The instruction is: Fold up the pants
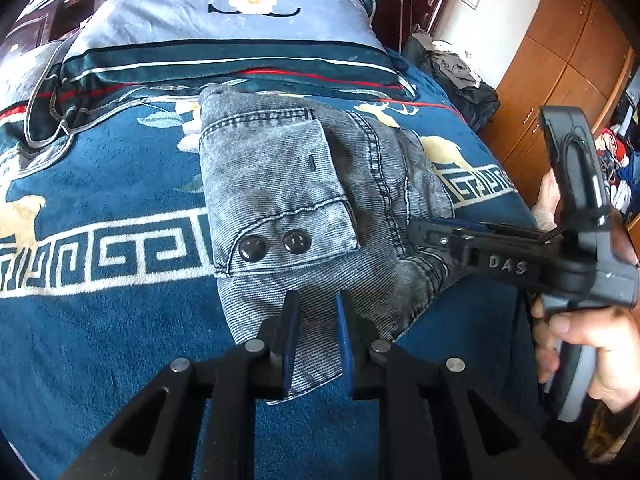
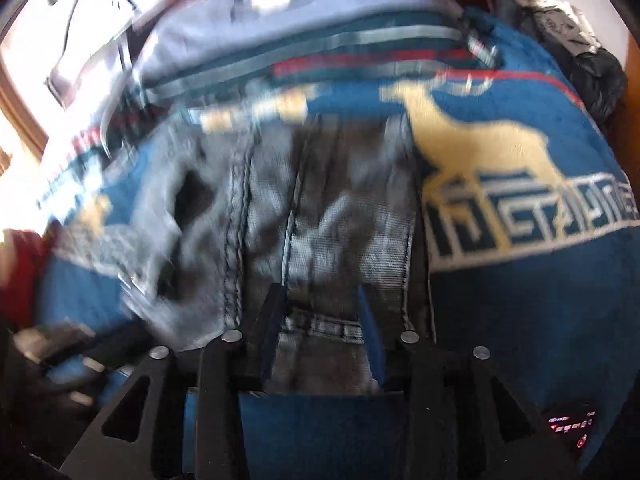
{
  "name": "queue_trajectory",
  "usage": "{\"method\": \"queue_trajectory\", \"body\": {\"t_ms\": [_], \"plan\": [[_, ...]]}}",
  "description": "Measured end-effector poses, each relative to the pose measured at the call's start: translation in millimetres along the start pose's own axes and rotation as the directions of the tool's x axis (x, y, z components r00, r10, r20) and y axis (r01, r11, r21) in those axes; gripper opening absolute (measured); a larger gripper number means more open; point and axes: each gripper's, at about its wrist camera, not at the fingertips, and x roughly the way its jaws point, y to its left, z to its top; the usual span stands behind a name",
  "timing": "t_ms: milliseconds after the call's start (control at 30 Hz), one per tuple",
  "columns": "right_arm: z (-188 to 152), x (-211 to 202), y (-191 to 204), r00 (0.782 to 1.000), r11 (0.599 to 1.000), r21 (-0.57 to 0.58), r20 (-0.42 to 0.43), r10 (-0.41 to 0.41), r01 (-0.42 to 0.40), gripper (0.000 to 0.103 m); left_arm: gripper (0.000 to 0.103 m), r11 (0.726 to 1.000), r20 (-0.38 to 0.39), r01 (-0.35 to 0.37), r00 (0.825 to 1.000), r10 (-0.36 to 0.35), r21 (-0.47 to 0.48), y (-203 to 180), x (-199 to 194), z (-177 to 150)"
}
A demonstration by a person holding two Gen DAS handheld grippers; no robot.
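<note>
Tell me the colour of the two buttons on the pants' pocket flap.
Glossy black buttons, on grey washed-denim pants. Clearest in the left wrist view.

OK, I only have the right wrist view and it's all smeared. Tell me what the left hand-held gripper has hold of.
Observer: The left hand-held gripper is pinched on the near edge of the folded grey jeans.
Operator: Give me which face of the jeans is up.
Observer: A flap pocket with two black snap buttons faces up.
Operator: Now place my right hand-held gripper from outside.
Observer: The right hand-held gripper lies low at the jeans' seamed edge, opposite the pocket, just above the blue blanket. I cannot tell whether it grips.
</note>
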Motion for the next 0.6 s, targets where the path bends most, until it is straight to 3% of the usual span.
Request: {"method": "queue_trajectory", "body": {"t_ms": [100, 233, 300, 367, 433, 500, 600], "plan": [[5, -5, 2, 1.0, 1.0, 0.009, 0.003, -0.008, 0.008, 0.038, 0.02, 1.0, 0.006, -0.014, 1.0, 0.014, 0.014, -1, -1, -1], [7, -31, 2, 0.997, 0.998, 0.048, 0.058, 0.041, -0.044, 0.06, 0.021, 1.0, 0.01, -0.007, 1.0, 0.007, -0.007, 1, -2, 0], [5, -41, -1, 0.995, 0.997, 0.058, 0.085, 0.045, -0.05, 0.066, 0.022, 1.0, 0.016, -0.012, 1.0, 0.012, -0.002, 1, -5, 0], [0, -50, -10, 0.992, 0.993, 0.086, 0.107, 0.067, -0.077, 0.069, 0.035, 1.0, 0.031, -0.019, 0.999, 0.02, -0.01, 1, -10, 2], [-6, -54, -21, 0.99, 0.989, 0.121, 0.121, 0.068, -0.083, 0.074, 0.075, 0.999, 0.075, -0.005, 0.997, 0.008, -0.039, 5, -19, 3], [-12, -55, -33, 0.99, 0.984, 0.153, 0.126, 0.069, -0.088, 0.075, 0.083, 0.997, 0.144, 0.023, 0.99, -0.012, -0.077, 10, -32, 4], [-20, -50, -51, 0.99, 0.976, 0.2, 0.129, 0.06, -0.085, 0.075, 0.083, 0.99, 0.158, 0.046, 0.987, -0.025, -0.132, 20, -34, 6]]}}
